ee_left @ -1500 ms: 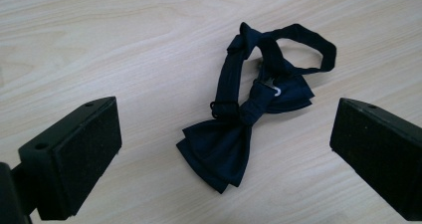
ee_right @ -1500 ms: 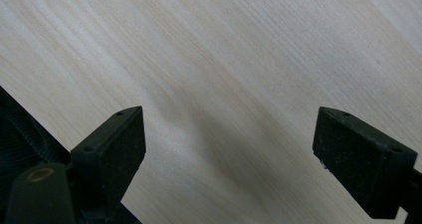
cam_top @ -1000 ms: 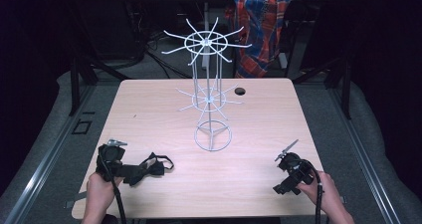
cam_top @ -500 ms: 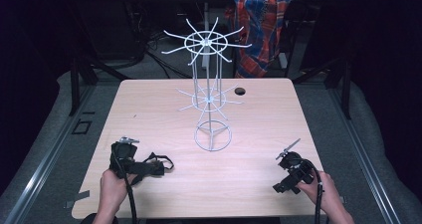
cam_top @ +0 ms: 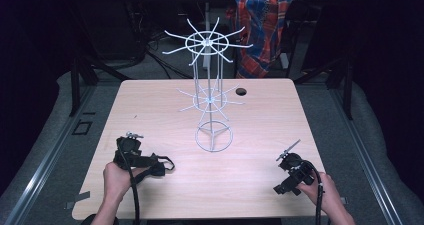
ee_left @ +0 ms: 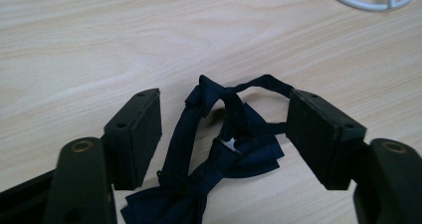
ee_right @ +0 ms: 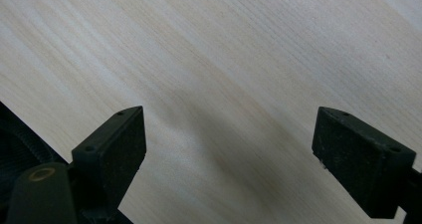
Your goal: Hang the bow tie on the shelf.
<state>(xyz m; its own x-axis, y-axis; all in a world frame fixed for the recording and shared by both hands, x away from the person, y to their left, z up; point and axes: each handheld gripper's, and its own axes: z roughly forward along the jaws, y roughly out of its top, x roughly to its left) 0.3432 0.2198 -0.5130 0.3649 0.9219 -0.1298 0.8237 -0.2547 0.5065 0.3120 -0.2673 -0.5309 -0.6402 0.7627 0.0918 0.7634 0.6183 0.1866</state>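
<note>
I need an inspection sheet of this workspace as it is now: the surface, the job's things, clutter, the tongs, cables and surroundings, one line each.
Surface: light wooden table, with a dark round hole near the far edge.
Job's things: dark blue bow tie lying flat with its strap looped; white wire rack standing upright mid-table, its arms bare.
Clutter: nothing seen.
Tongs: left tongs open, jaws either side of the bow tie, not closed on it; right tongs open over bare wood.
Cables: a black cable trails from the left tongs, another from the right.
Surroundings: grey floor; plaid cloth behind the table; dark background.
</note>
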